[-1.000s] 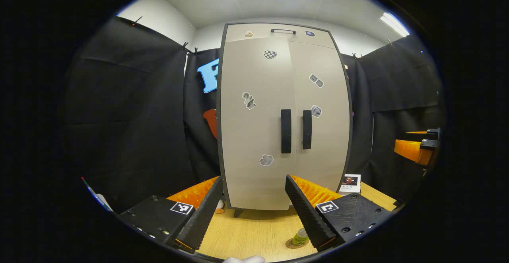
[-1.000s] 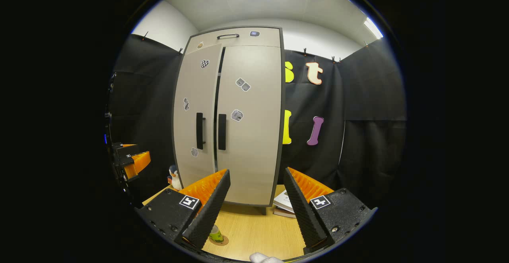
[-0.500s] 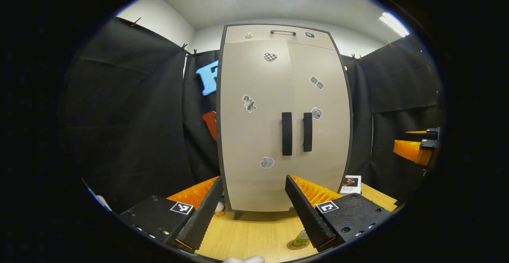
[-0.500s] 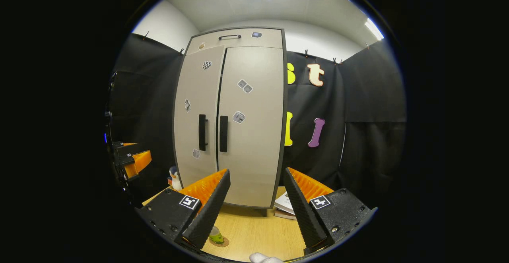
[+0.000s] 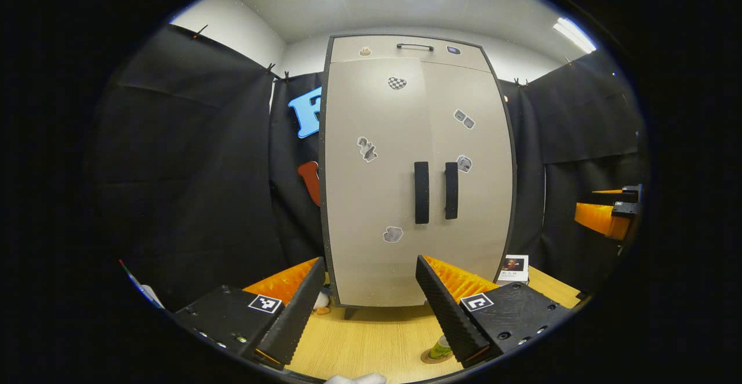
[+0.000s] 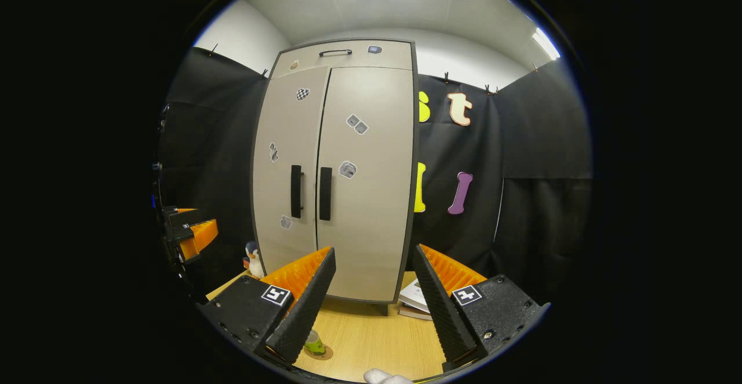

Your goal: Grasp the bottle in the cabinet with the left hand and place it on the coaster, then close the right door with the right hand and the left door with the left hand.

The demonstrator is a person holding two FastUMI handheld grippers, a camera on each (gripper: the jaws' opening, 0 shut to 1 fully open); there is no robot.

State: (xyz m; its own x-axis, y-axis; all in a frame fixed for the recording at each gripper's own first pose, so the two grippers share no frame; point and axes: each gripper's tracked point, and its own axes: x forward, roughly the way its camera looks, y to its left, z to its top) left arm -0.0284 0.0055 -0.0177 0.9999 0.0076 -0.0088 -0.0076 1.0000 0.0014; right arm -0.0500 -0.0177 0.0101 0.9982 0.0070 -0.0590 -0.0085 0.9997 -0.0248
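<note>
Cabinet [image 5: 417, 169] stands on worktop [image 6: 377, 337], both doors flush shut, the two dark handles side by side at mid-height. Left hand-held gripper [image 5: 365, 308] w/ fingers spread, nothing between, held back from cabinet front. Right hand-held gripper [image 6: 374, 305] likewise spread, holding nothing. Books [image 6: 414, 300] lie by cabinet's right foot. Bottle [image 6: 314, 343] upright on coaster [image 6: 322, 351], on worktop in front of cabinet.

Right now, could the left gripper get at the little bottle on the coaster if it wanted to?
Probably yes. The left gripper is open and holds nothing, and the bottle stands on its coaster on the bare table just below its fingers, in front of the closed cabinet.
</note>
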